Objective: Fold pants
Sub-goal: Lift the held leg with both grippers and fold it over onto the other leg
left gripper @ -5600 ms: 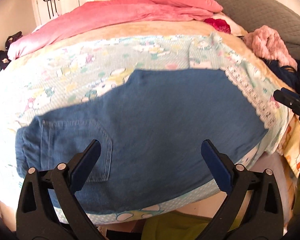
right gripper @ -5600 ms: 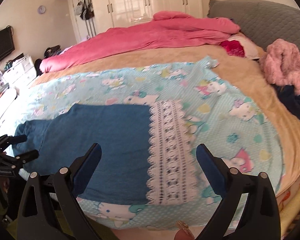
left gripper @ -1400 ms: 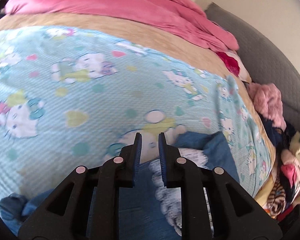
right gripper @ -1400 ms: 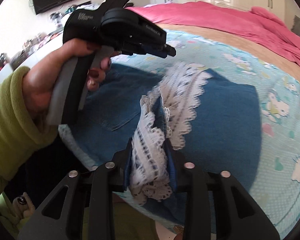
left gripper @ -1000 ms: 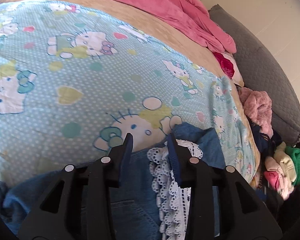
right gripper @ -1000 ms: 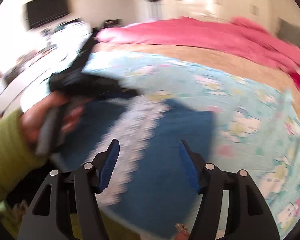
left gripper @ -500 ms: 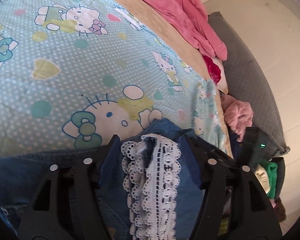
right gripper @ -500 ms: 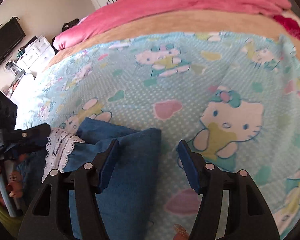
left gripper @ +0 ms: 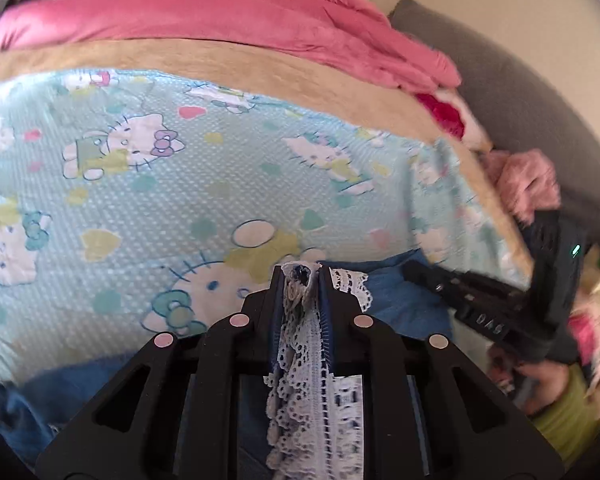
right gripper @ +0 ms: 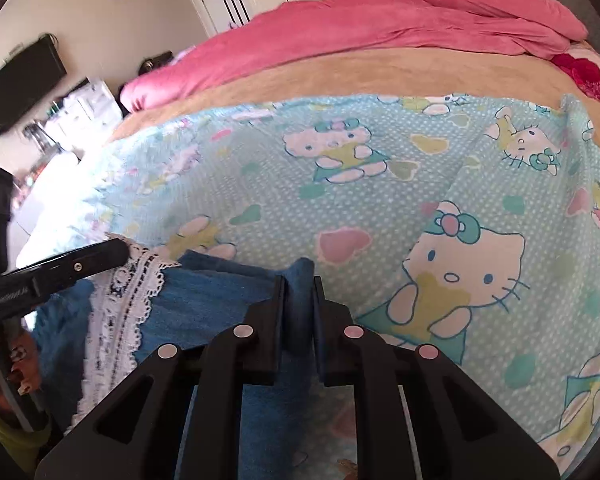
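On near edge of bed (right gripper: 340, 76), pants (right gripper: 204, 300) lying folded. Left gripper (left gripper: 300, 276) closing on lace hem (left gripper: 312, 360); right gripper (right gripper: 299, 280) closing on denim fold corner. Grasp step. Next, likely: lifting both corners together, carrying over evenly.

I see the pants (right gripper: 204, 300) lying on the sheet (right gripper: 380, 184) at the bed's near edge. Their lace trim (right gripper: 120, 308) runs along the left part, beside my left hand-held gripper (left gripper: 300, 280); my right hand-held gripper (right gripper: 299, 280) sits at their right corner. Behind the sheet, a duvet (right gripper: 380, 28) lies across the bed's far side.
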Demonstrator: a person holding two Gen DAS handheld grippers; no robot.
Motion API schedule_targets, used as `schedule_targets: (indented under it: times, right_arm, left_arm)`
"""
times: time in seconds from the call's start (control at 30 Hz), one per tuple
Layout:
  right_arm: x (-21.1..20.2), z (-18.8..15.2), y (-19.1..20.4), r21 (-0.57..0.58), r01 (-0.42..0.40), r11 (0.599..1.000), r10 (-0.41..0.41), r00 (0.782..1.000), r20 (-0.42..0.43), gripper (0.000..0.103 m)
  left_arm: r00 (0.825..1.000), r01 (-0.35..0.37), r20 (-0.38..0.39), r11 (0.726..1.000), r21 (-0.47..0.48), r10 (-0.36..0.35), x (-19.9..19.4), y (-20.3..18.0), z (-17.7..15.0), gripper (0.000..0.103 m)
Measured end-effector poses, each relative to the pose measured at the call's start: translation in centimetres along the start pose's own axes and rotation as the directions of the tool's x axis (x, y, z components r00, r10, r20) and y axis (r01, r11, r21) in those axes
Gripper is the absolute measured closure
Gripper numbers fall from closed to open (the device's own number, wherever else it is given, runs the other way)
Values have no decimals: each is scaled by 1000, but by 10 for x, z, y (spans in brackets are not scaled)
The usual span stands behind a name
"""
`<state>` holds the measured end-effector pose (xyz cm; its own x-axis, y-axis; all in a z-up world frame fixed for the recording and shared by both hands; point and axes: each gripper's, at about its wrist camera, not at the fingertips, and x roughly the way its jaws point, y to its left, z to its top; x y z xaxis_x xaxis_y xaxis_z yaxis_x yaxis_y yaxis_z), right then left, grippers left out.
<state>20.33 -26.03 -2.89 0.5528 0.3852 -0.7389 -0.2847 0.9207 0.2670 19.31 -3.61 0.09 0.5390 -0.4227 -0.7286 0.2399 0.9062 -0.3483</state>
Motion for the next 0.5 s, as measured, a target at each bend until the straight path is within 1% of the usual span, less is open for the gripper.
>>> schedule_targets:
  times: [0.03,0.07,0.1,0.17,0.2,0.27,0.3,0.33,0.37,0.4,0.43,0.5]
  right_arm:
    - [6,-1,3,-20,28,999,-29,999,-17,88]
    - [11,-3,6,-47,66,997,-68,997,-26,83]
    - [13,-5,6,-59,87,994,-89,996,-24,79]
    - [10,-8,6,-57,104,993,-105,994,-16,67]
    - [8,-9,4,-48,103,993,-104,995,-9,64]
    - [-1,-12,1,-29,106,994,-105,994,8,53]
    - [-8,-14,-2,-21,116,993,-116,993,19,51]
    - [-12,-15,-3,-18,119,993,-118,993,27,46]
    - [-18,-17,-4,-14,120,993,-120,992,37,40]
    - [-26,-20,-5,-10,124,992,-124,991,48,36]
    - [-35,-23,-6,-8,128,992,-127,990,63,29]
    - [-51,-29,-5,-10,133,991,-131,987,94,28]
  left_arm:
    - [1000,-20,-11,1000,3,20,4,2,-2,92]
    - [999,-46,-23,999,-1,46,10,8,-6,88]
    - [998,-58,-35,998,-7,58,14,13,-8,80]
    - [997,-60,-47,998,-29,59,16,25,-14,70]
    - [997,-59,-48,998,-37,58,15,31,-16,67]
    - [998,-57,-43,997,-50,54,9,37,-17,66]
    - [997,-65,-38,997,-52,63,3,37,-17,66]
    - [997,-76,-34,996,-47,75,-1,36,-17,66]
    - [995,-95,-26,995,-38,94,-7,34,-17,65]
    - [993,-120,-12,993,-21,120,-14,31,-17,65]
    - [991,-130,1,991,-7,130,-21,29,-18,64]
    - [989,-148,25,989,4,148,-34,25,-22,55]
